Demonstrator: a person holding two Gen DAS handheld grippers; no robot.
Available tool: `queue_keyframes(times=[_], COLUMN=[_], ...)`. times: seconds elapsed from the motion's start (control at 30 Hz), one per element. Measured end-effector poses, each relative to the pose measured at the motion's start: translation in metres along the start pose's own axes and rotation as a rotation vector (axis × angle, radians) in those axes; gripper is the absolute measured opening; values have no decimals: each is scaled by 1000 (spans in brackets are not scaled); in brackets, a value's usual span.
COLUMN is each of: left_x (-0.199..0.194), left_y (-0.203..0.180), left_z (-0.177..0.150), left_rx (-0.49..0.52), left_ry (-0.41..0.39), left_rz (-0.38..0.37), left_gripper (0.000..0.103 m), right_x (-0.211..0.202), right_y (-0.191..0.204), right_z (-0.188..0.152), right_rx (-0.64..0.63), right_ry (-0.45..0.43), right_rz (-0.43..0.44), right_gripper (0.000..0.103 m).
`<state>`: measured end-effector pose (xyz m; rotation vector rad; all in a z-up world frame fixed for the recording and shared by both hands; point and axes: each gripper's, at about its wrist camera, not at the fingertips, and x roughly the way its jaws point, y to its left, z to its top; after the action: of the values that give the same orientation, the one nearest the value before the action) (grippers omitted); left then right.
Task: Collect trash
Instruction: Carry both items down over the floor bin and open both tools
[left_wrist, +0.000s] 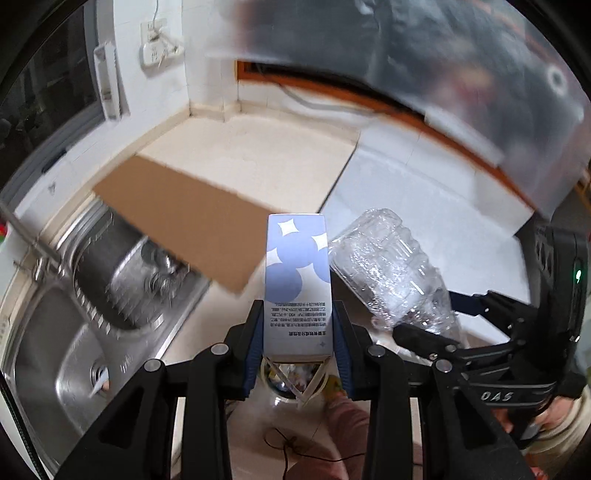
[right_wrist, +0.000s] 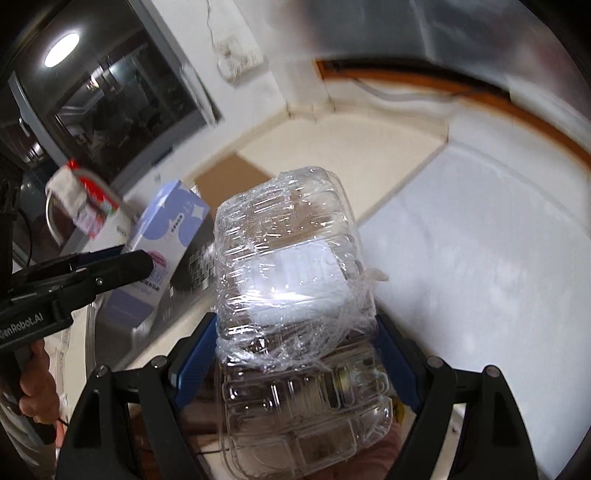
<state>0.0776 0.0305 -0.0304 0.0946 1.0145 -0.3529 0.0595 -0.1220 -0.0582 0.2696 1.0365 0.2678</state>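
The left gripper (left_wrist: 297, 325) is clamped on a slim lavender-and-white carton (left_wrist: 297, 280), its blue pads pressing the two narrow sides near the open bottom end, so the box stands out along the fingers and clear of the counter. The right gripper (right_wrist: 295, 332) is closed across a crushed clear plastic clamshell container (right_wrist: 291, 280) with loose film wrapped round it; the jaws stand wide only because the container is bulky, and the pads bear on its flanks. Both pieces of trash ride side by side above the worktop, just beside each other, probably so they can go to a bin together (no bin shows in either view). Below lies a pale kitchen counter (left_wrist: 258, 147), with a brown cardboard sheet (left_wrist: 184, 221) partly overhanging a stainless-steel sink (left_wrist: 55, 350) at the left, where a steel pot (left_wrist: 122, 266) sits in the basin. A white panel (left_wrist: 424, 206) covers the counter's right part. At the far side are a tiled wall corner, a power strip (left_wrist: 159, 51) and a dark window (right_wrist: 110, 92).
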Motion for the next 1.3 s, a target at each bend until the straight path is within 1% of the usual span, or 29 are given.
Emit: queue_keyframes(times=[0.13,0.2,0.23,0.33,0.4,0.47,0.5,0.53,0.57,0.6,0.67,0.7,0.73,0.77,0.8,0.83,0.87,0.9,0.93,0.97,1.0,1.1,1.23,1.3], left_x=[36,63,81,131,163,211,225,248,267,295,336,351,376,389,405,425,436,450,463,473,482,492,491,483], left_y=[2,3,3,-1,-2,1,1,3,5,8,15,18,25,28,33,39,45,52,58,63,69,80,74,72], left_z=[-46,-66,-81,-114,-132,-155,-161,-171,-179,-190,-205,-210,-219,-223,-228,-235,-243,-251,-257,-261,-268,-276,-286,-290], left_rx=[-25,-48,-60,-62,-70,-98,-106,-120,-135,-152,-184,-196,-220,-230,-243,-259,-267,-276,-285,-293,-306,-324,-323,-317], left_ry=[62,110,139,187,215,253,261,274,288,309,342,352,368,372,377,384,395,411,426,440,449,448,445,432], left_rz=[18,12,13,48,60,67,66,64,62,55,56,58,56,52,50,49,45,44,64,78,86,110,121,116], left_gripper=[33,33,33,33,33,33,33,33,33,33,33,33,33,33,34,36,40,50,61,65,66,66,66,66], right_x=[36,55,69,113,151,190,207,234,251,277,314,339,357,374,392,414,427,442,456,470,479,487,475,467], right_y=[-10,-16,-21,-38,-55,-72,-79,-90,-95,-104,-115,-122,-128,-134,-140,-148,-152,-157,-163,-168,-171,-174,-175,-175], right_z=[-44,-62,-71,-98,-120,-138,-146,-158,-159,-169,-185,-193,-198,-202,-207,-212,-214,-218,-222,-227,-231,-234,-234,-235], right_rx=[27,36,39,54,70,78,79,76,75,75,76,77,79,84,93,108,117,128,137,136,133,128,113,108], right_ry=[137,191,222,301,351,397,411,435,451,474,506,529,540,549,555,560,567,574,577,587,589,549,501,492], right_rz=[6,0,-5,-18,-25,-43,-46,-54,-59,-58,-70,-81,-90,-90,-83,-63,-46,-36,-42,-59,-67,-64,-21,-21], right_gripper=[84,84,84,84,85,86,86,86,86,87,88,89,90,91,94,94,95,95,95,95,95,95,95,95])
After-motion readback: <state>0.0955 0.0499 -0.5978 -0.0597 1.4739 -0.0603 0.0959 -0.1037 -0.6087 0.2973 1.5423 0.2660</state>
